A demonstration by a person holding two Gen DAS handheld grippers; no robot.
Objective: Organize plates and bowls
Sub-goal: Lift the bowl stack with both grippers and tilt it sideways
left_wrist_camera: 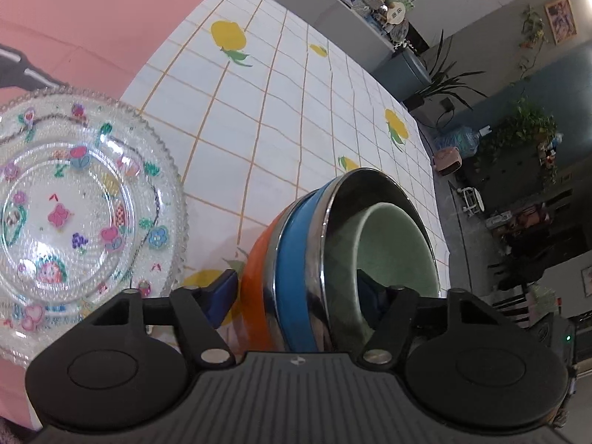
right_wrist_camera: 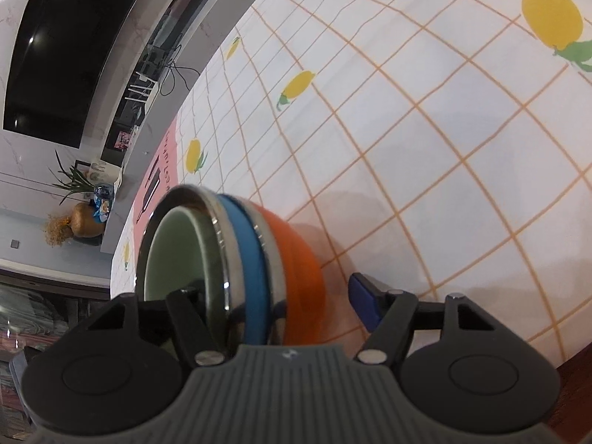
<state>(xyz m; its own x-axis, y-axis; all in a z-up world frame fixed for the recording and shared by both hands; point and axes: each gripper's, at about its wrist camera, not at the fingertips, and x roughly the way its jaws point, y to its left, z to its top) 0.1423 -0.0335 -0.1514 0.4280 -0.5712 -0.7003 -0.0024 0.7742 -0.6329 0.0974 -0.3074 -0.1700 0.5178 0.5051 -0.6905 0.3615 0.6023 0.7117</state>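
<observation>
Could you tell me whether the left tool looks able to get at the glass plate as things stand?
Probably not right away: the left tool straddles the wall of the stacked bowls. The glass plate lies beside them with nothing on it, so once freed, the way looks clear.

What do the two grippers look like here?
Both match: a grey ribbed body, black linkage arms with round black pivot housings and silver pins, blue pads on the fingers. Left gripper; right gripper. No sleeves or cables show.
</observation>
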